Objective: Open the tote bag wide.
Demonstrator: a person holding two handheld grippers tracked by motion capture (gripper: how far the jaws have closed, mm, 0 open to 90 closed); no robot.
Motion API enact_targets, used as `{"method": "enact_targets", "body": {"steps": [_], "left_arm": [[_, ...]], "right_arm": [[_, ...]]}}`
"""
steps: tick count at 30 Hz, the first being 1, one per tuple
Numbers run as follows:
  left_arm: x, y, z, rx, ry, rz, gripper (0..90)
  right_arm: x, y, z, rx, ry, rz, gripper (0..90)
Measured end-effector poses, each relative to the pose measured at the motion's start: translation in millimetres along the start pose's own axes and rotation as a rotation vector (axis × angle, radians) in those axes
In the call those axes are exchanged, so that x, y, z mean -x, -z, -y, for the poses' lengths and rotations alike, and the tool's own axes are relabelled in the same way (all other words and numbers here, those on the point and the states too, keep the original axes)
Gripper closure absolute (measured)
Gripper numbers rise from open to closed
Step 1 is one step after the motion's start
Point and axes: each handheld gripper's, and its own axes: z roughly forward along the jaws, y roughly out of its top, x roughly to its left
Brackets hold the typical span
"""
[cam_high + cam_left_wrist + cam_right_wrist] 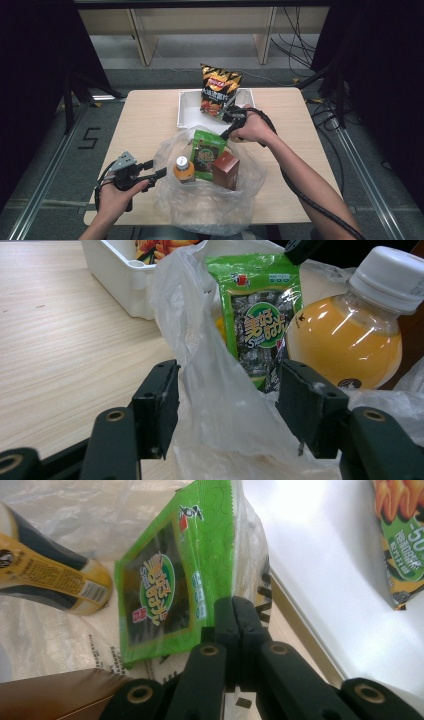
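A clear plastic bag (200, 210) lies open on the table's near side. In it are an orange juice bottle (183, 169), a brown box (226, 170) and a green seaweed packet (207, 150) that stands tilted upright. My right gripper (226, 136) is shut on the packet's top corner; in the right gripper view its jaws (239, 602) meet at the edge of the packet (165, 580). My left gripper (155, 169) is at the bag's left rim. In the left gripper view its jaws (227, 390) stand apart with loose bag film (210, 405) between them.
A white tray (187, 112) sits at the back of the wooden table (145, 115) with a chips bag (219, 90) standing in it. The tray's wall (115, 275) is just beyond the plastic bag. Bare tabletop lies to the left and right.
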Motion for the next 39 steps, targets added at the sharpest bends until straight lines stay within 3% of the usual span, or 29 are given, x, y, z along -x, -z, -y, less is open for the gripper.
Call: {"method": "enact_targets", "body": {"steps": [4,9,10,12,19,34,39], "left_arm": [[-0.3,0.2,-0.3,0.003,-0.003,0.0,41.2],[-0.4,0.4,-0.3,0.005,-0.003,0.0,41.2],[-0.4,0.5,-0.3,0.004,-0.003,0.0,41.3],[-0.4,0.5,-0.4,0.005,-0.003,0.0,41.2],[-0.1,0.2,-0.7,0.005,-0.004,-0.001,41.3],[-0.1,0.0,-0.3,0.002,-0.005,-0.001,41.3],[0.7,-0.2,-0.4,0.006,0.002,-0.001,41.3]], "right_arm": [[-6.5,7.5,-2.9,0.0,0.058,0.013,90.0],[-14.5,13.5,-5.4,0.007,0.061,0.011,90.0],[-16.4,15.6,-6.7,0.018,0.087,0.015,90.0],[-19.0,17.1,-7.6,0.027,0.075,0.003,90.0],[-30.2,29.0,-11.5,0.05,0.122,0.03,90.0],[-38.0,22.4,-4.4,0.004,0.18,0.014,90.0],[-38.7,36.8,-9.4,0.09,0.166,0.054,90.0]]}}
